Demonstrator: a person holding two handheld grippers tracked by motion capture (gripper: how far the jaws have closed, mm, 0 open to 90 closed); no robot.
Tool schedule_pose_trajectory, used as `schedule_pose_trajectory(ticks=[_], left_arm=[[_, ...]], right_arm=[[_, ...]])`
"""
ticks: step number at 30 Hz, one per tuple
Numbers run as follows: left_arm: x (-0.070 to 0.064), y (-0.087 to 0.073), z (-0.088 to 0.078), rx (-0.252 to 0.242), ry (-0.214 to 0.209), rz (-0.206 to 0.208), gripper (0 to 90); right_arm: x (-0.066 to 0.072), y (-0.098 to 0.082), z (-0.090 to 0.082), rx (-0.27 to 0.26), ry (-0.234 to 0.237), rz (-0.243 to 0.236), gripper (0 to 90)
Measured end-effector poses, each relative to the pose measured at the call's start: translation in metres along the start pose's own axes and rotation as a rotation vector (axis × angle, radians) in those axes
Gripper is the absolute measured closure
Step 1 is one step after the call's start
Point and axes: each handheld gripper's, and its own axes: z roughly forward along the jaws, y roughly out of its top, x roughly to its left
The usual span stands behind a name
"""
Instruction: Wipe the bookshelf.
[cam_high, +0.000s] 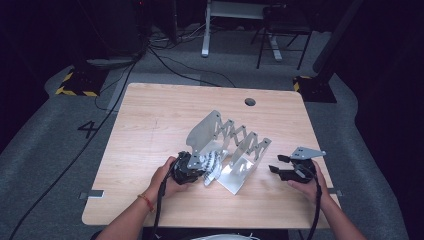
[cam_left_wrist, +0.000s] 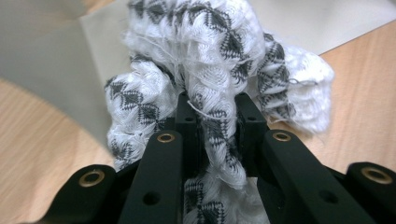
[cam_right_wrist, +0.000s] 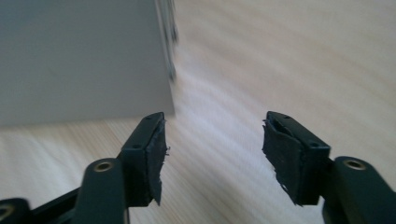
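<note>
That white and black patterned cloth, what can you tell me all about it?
The white and black patterned cloth looks like soft woven fabric with dark diamond shapes and loose threads. It is bunched up and crumpled, not folded flat. The left gripper is shut on a twisted strand of it. In the high view it sits at the near end of the grey metal folding rack, over the wooden table. Whether it touches the rack cannot be told.

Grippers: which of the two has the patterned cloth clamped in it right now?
The left gripper: its jaws pinch the white cloth with the black pattern beside the metal folding rack. The right gripper stands open over bare table.
</note>
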Motion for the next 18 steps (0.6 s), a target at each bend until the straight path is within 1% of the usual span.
schedule_pose_trajectory(ticks=[1, 3, 6, 7, 9, 11, 12, 15, 17, 18], left_arm=[[0.001, 0.001, 0.0, -0.009, 0.003, -0.01, 76.2], [0.002, 0.003, 0.0, -0.017, 0.03, -0.002, 76.2], [0.003, 0.008, 0.0, -0.044, 0.041, -0.026, 76.2], [0.004, 0.01, 0.0, -0.044, 0.047, -0.022, 76.2], [0.004, 0.012, 0.002, -0.046, 0.05, -0.028, 76.2], [0.005, 0.014, 0.005, -0.042, 0.048, -0.027, 76.2], [0.005, 0.014, 0.006, -0.037, 0.05, -0.023, 76.2], [0.005, 0.014, 0.007, -0.039, 0.047, -0.028, 76.2], [0.006, 0.013, 0.008, -0.041, 0.05, -0.028, 76.2], [0.006, 0.013, 0.008, -0.041, 0.047, -0.031, 76.2]], right_arm=[[0.001, 0.005, -0.006, -0.021, 0.002, -0.007, 44.7], [0.003, 0.02, -0.02, -0.064, 0.005, -0.025, 48.6], [0.008, 0.042, -0.039, -0.132, 0.009, -0.052, 52.2], [0.011, 0.05, -0.043, -0.147, 0.008, -0.064, 52.3], [0.015, 0.064, -0.051, -0.169, -0.016, -0.095, 52.9], [0.017, 0.076, -0.056, -0.195, -0.011, -0.108, 53.7], [0.019, 0.082, -0.059, -0.205, -0.015, -0.116, 53.7], [0.02, 0.093, -0.061, -0.214, -0.018, -0.127, 54.3], [0.021, 0.099, -0.06, -0.207, -0.023, -0.135, 54.9], [0.022, 0.102, -0.059, -0.197, -0.021, -0.131, 54.9]])
